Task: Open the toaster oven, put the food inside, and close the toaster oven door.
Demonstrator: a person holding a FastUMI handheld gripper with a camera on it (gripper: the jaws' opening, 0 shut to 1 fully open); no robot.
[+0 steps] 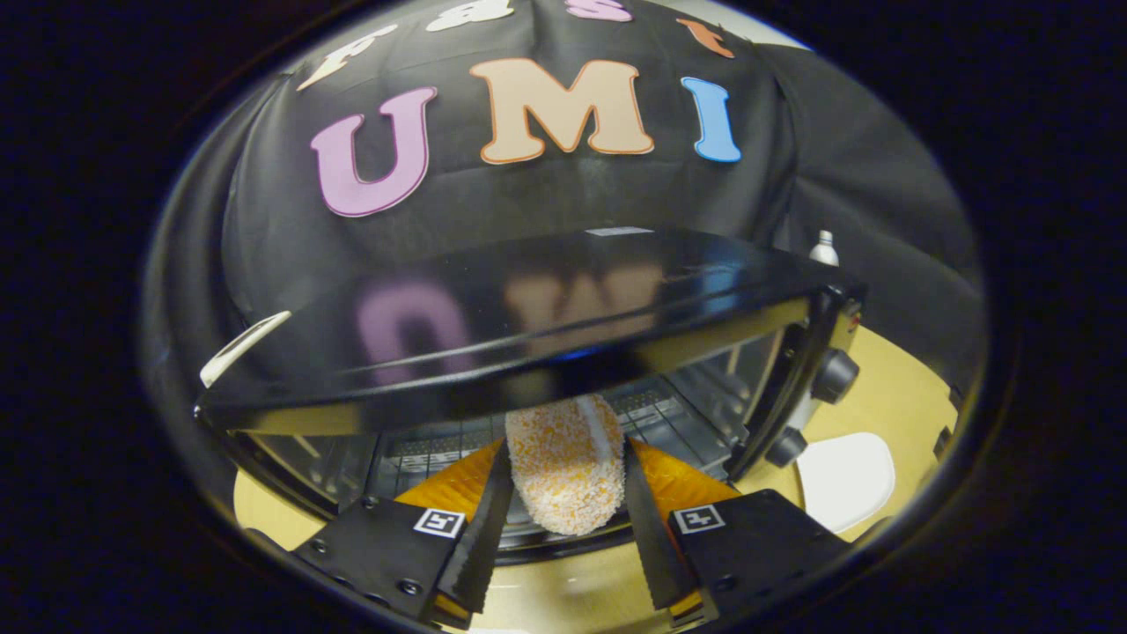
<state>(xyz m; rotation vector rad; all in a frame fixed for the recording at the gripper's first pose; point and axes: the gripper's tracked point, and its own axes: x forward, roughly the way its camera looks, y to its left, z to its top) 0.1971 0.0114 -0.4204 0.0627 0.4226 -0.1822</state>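
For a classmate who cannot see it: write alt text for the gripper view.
The gripper is shut on a breaded croquette, holding it at the mouth of the open toaster oven, above its wire rack. Two knobs sit on the oven's right side, and a white plate rests on the table beside it.

Glossy black toaster oven (546,326) — speckled orange-white breaded food (563,467) — tan table (880,387).

I see my gripper (566,519) clamped on a breaded croquette (565,471), both fingers pressing its sides. The food reaches forward into the open mouth of the black toaster oven (528,308), above the wire rack (669,414). Two dark knobs (832,377) sit on the oven's right panel. A white plate (845,480) rests on the wooden table (889,396) beside it.
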